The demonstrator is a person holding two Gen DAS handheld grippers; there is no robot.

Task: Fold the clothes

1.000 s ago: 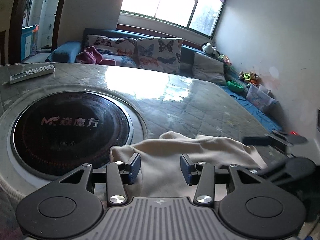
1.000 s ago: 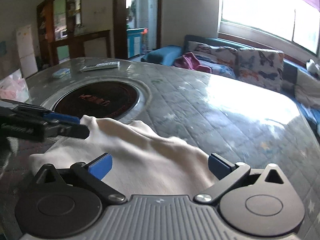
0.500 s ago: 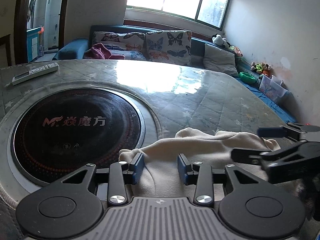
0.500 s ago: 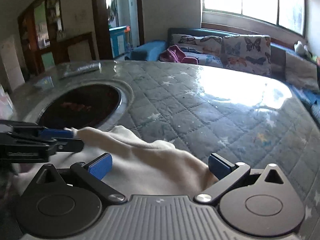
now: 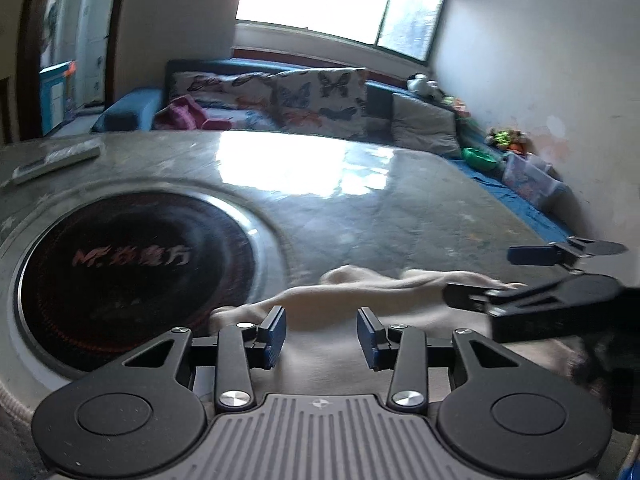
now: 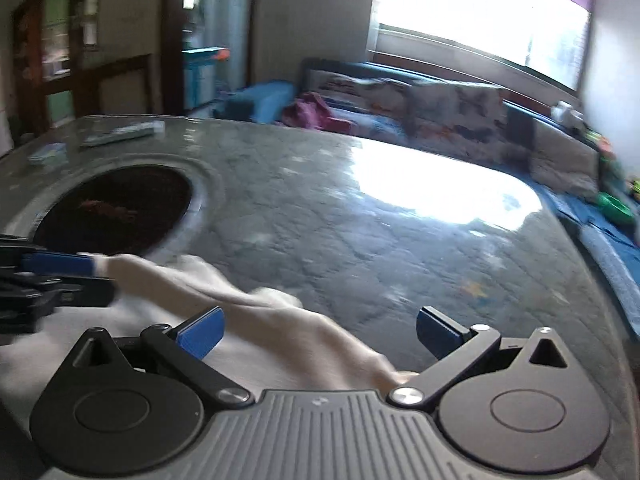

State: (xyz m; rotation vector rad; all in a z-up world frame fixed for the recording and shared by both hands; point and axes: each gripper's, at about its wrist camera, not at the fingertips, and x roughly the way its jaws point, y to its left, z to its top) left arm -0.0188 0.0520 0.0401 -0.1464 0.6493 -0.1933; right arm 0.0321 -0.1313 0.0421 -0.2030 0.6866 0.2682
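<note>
Cream cloth [image 5: 360, 296], the garment to be folded, lies bunched on the quilted table cover [image 5: 360, 208], directly ahead of and beneath both tools. Its long axis runs crosswise to the two grippers, from the rim of the dark round cooktop [image 5: 132, 264] on the left tool's left side across to the right tool. The left gripper [image 5: 322, 334] sits over the cloth's middle-left stretch with its blue pads parted by a moderate gap and nothing between them; cloth shows below that gap, but whether the pads touch it cannot be told. The right gripper [image 6: 318, 332] is spread much wider, also holding nothing, with a raised ridge of cloth running slantwise under its left pad toward its body; the cloth's right end lies just ahead of its housing. In the right wrist view the left tool's fingers come in from the left at the cloth's far-left corner. Judged from this, each tool is nearest its own end of the cloth, so a fold would turn on bringing one end across the long axis toward the other.
</note>
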